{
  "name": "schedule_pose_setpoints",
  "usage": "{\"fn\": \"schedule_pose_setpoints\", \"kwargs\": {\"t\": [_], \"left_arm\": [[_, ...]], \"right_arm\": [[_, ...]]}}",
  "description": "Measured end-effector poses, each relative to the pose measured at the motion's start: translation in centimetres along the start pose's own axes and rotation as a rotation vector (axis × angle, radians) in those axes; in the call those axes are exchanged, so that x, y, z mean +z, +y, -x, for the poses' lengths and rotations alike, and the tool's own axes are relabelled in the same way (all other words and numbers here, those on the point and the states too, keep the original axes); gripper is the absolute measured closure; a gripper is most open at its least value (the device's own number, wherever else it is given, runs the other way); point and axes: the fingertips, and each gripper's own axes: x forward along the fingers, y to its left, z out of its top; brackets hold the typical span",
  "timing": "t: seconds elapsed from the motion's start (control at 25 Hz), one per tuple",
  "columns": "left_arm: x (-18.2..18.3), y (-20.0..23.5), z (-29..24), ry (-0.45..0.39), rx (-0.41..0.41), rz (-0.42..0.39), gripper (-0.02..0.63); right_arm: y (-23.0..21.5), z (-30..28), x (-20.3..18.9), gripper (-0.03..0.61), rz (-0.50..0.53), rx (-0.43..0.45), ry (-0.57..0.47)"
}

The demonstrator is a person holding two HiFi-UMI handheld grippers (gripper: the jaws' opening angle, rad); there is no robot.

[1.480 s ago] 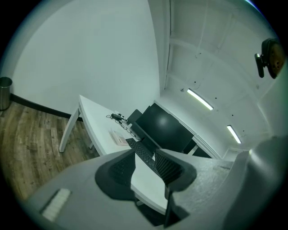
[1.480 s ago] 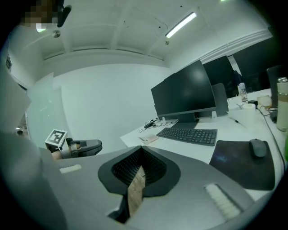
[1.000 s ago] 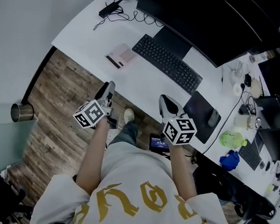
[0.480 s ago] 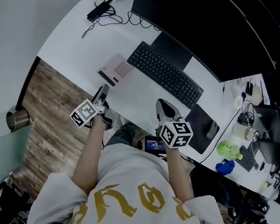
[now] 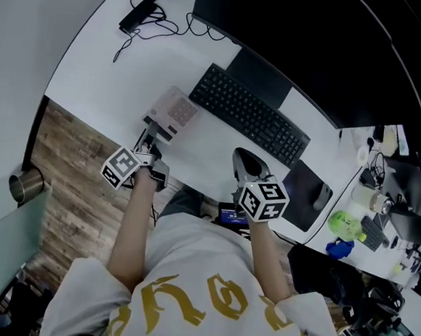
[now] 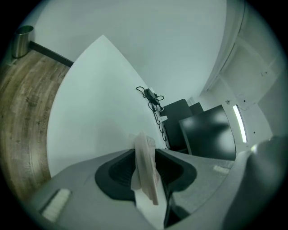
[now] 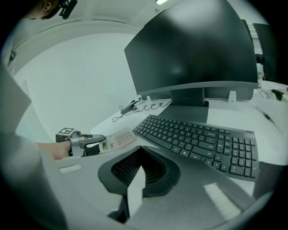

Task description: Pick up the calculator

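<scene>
The calculator (image 5: 173,110), pale pink with grey keys, lies on the white desk (image 5: 95,67) left of the keyboard. My left gripper (image 5: 150,133) is at its near edge. In the left gripper view the calculator (image 6: 145,157) shows edge-on, pinched between the jaws of the left gripper (image 6: 146,152). The right gripper view shows the left gripper (image 7: 96,140) clamped on the calculator (image 7: 118,136) at its near end. My right gripper (image 5: 246,158) hovers over the desk's front edge near the keyboard, shut and holding nothing; in its own view the right gripper (image 7: 141,157) faces the keyboard.
A black keyboard (image 5: 247,112) sits before a large monitor (image 5: 315,41). A mouse (image 5: 322,176) rests on a dark pad (image 5: 300,181) to the right. A power adapter with cables (image 5: 136,9) lies at the far left. A metal cup (image 5: 22,184) stands on the wooden floor.
My left gripper moved forward from the desk's front edge to the calculator's near edge and closed on it. The right gripper stayed about where it was.
</scene>
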Motion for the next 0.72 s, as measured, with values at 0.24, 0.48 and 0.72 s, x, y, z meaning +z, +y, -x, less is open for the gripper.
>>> {"fn": "schedule_pose_setpoints", "kwargs": {"t": [0.24,0.48,0.72], "left_arm": [[0.6,0.0,-1.1,0.018,0.011,0.009,0.491],[0.4,0.6,-1.9,0.044,0.038,0.033,0.52],[0.7,0.7,-2.0,0.035,0.017,0.086,0.532]], "right_arm": [[0.2,-0.9,0.1,0.552,-0.002,-0.007,0.019],[-0.3,-1.5,0.8,0.552,-0.007,-0.016,0.018],[-0.6,-2.0,1.1,0.552,-0.016,-0.019,0.015]]}}
